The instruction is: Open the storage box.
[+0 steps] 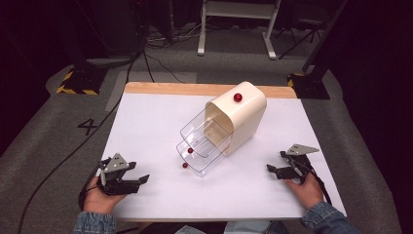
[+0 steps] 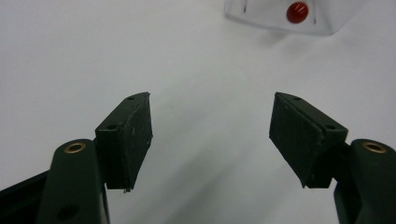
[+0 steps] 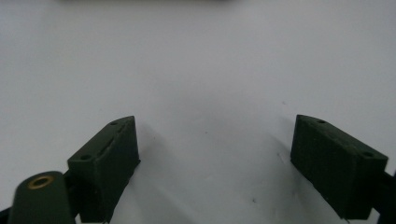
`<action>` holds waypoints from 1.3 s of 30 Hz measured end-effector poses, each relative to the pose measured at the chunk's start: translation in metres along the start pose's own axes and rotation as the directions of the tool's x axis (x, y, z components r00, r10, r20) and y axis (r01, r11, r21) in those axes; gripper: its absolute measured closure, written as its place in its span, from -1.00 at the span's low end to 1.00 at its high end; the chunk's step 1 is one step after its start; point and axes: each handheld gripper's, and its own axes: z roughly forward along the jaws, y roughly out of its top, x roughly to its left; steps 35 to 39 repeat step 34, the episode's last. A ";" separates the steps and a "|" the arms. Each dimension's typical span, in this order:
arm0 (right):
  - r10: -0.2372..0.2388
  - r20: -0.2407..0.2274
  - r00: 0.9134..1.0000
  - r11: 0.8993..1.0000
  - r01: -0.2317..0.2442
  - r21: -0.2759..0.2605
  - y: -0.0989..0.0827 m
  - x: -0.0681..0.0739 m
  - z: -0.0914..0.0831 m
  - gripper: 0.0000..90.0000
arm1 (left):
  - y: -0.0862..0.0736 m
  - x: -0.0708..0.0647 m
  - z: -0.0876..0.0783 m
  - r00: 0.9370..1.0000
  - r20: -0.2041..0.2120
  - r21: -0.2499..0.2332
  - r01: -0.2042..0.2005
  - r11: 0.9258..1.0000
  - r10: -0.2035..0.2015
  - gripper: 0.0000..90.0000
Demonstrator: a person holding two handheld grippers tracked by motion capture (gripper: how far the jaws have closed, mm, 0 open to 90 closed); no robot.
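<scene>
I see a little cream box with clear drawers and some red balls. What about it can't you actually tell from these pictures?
- Cabinet inside: high view, its cream shell hides the drawers' back ends.
- Lower drawer's contents: high view, the upper drawer overlaps it; one red ball shows, more cannot be ruled out.
- Drawer in the left gripper view: cut off by the top edge.
- Dark strip at the right gripper view's top edge: blurred, unidentifiable.

A drawer cabinet (image 1: 242, 117) stands at the middle of the worktop (image 1: 146, 122), toward its far edge, with one ball (image 1: 237, 97) on top. Its two drawers (image 1: 204, 146) are pulled out toward the person, one above the other. A second ball (image 1: 190, 150) lies in the lower drawer; a third (image 1: 185, 165) lies on the worktop just left of it.
</scene>
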 end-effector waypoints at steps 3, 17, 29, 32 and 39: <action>0.000 0.000 1.000 1.000 0.000 0.000 0.000 0.000 0.000 -0.66 | -0.002 0.002 0.004 1.000 -0.005 0.033 -0.012 0.999 0.012 -0.33; 0.000 0.000 1.000 1.000 0.000 0.000 0.000 0.000 0.000 -0.66 | -0.005 -0.001 0.020 0.999 0.000 0.083 -0.039 0.996 0.039 -0.37; 0.001 0.000 1.000 1.000 -0.001 -0.001 0.000 0.000 0.000 -0.66 | -0.016 0.003 0.025 0.996 -0.023 0.065 -0.079 0.995 0.081 -0.56; 0.000 0.000 1.000 1.000 0.000 0.000 0.000 0.000 0.000 -0.66 | -0.016 0.003 0.025 0.997 -0.026 0.063 -0.077 0.995 0.079 -0.56; 0.000 0.000 1.000 1.000 0.000 0.000 0.000 0.000 0.000 -0.66 | -0.016 0.003 0.026 0.996 -0.024 0.064 -0.080 0.995 0.081 -0.56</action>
